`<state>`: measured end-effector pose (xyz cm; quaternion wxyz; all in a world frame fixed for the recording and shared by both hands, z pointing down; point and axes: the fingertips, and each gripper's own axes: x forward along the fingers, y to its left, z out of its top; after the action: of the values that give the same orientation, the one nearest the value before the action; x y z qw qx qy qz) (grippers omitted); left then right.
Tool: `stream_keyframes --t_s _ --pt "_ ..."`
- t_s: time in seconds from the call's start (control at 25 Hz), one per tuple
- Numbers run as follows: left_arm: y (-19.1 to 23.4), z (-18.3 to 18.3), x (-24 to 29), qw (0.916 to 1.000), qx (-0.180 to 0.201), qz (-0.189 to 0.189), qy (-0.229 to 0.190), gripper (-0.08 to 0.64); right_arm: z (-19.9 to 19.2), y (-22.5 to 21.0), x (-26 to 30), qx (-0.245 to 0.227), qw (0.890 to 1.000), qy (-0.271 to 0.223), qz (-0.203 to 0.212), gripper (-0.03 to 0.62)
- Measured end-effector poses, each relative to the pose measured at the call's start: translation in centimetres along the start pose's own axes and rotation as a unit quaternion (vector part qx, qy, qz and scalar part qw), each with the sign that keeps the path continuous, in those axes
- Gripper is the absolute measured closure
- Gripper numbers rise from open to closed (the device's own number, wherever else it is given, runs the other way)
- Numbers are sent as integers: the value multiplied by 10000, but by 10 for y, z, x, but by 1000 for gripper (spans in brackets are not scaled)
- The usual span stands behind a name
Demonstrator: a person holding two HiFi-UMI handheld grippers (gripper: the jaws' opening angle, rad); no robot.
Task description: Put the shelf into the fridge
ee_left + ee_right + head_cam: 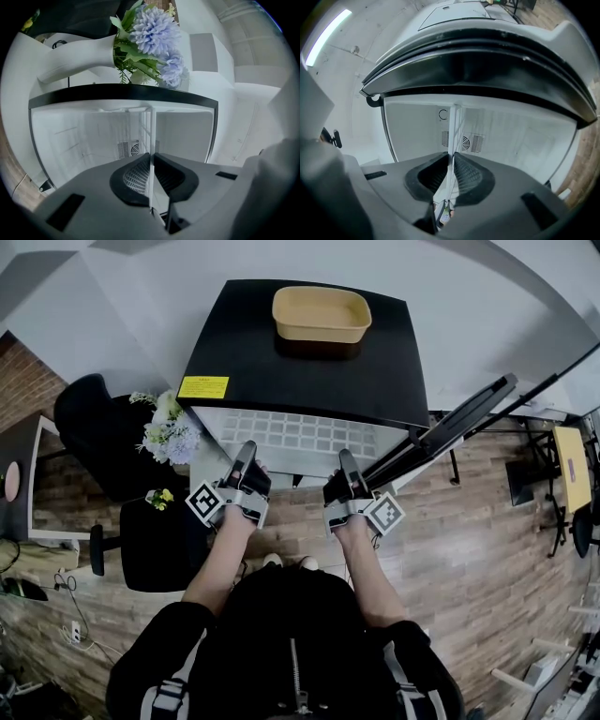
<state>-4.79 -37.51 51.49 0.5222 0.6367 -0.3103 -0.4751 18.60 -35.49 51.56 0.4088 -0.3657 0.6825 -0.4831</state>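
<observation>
A white wire shelf [292,435] juts out of the open front of the small black fridge [309,362]. My left gripper [246,456] is shut on the shelf's near edge at the left, and my right gripper [345,465] is shut on the same edge at the right. In the left gripper view the shelf [151,136] shows edge-on as a thin white strip pinched in my left gripper [151,157], with the white fridge interior [89,136] behind. The right gripper view has the same strip [453,133] clamped in my right gripper [451,157], facing the back-wall vent [464,140].
A tan basin [321,313] sits on the fridge top. The fridge door [459,420] stands open to the right. A vase of pale blue flowers [169,435] and a black chair [155,545] stand at the left. Wooden floor lies underfoot.
</observation>
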Motion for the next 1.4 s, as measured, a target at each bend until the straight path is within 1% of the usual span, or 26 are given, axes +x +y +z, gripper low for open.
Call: stream_keyframes --t_s 0.16,0.48,0.68,1.4 --pt "2 2 4 10000 50 14 16 517 3 -3 5 -9 10000 -66 -13 546" --pt "4 4 13 10000 -18 13 -72 517 8 -7 16 -96 9999 -119 -70 544" --pt "8 7 19 9999 1 31 -99 517 12 -10 22 -110 9997 -179 -131 545" --pt "13 11 36 9998 -83 22 -168 517 21 -14 36 -109 9992 -363 -86 545"
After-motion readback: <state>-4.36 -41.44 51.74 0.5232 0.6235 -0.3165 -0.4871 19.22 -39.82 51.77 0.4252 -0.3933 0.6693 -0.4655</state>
